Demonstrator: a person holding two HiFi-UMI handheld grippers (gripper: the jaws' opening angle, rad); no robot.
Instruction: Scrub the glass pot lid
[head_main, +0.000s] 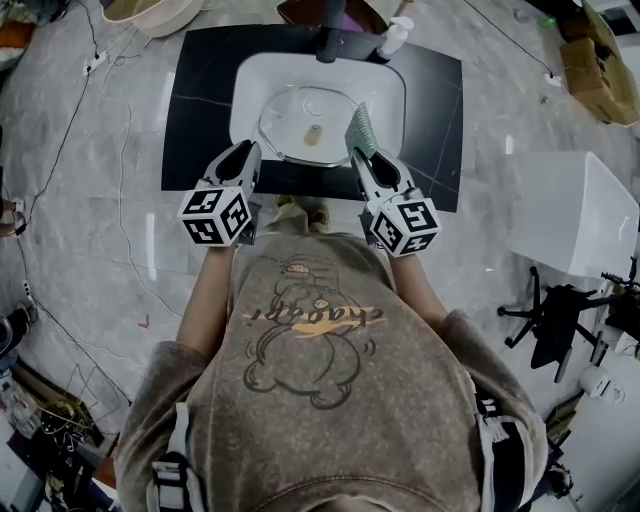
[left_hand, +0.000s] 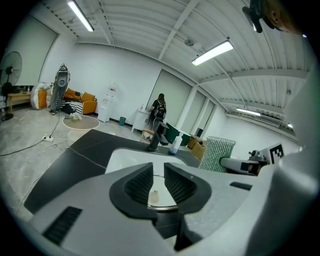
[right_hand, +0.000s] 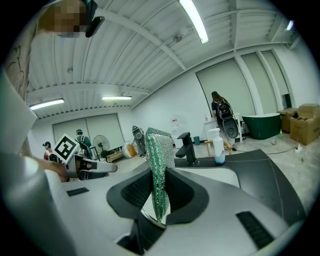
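The glass pot lid (head_main: 300, 125) lies flat in the white sink basin (head_main: 250, 85), its pale knob (head_main: 313, 135) up. Over the basin's near left edge my left gripper (head_main: 245, 150) is narrowly open, with nothing between its jaws. The left gripper view shows the lid (left_hand: 161, 202) through the slit of that gripper (left_hand: 158, 182). My right gripper (head_main: 362, 158) is shut on a green-and-silver scrub sponge (head_main: 361, 130), held upright at the lid's right edge. In the right gripper view the sponge (right_hand: 159, 165) stands between the jaws of my right gripper (right_hand: 157, 192).
The basin sits in a black countertop (head_main: 200, 100), with a black faucet (head_main: 330, 40) and a soap bottle (head_main: 393, 40) at the back. A white cabinet (head_main: 575, 210), a black chair (head_main: 550, 320) and cardboard boxes (head_main: 600, 60) stand to the right. Cables (head_main: 90, 150) cross the floor at left.
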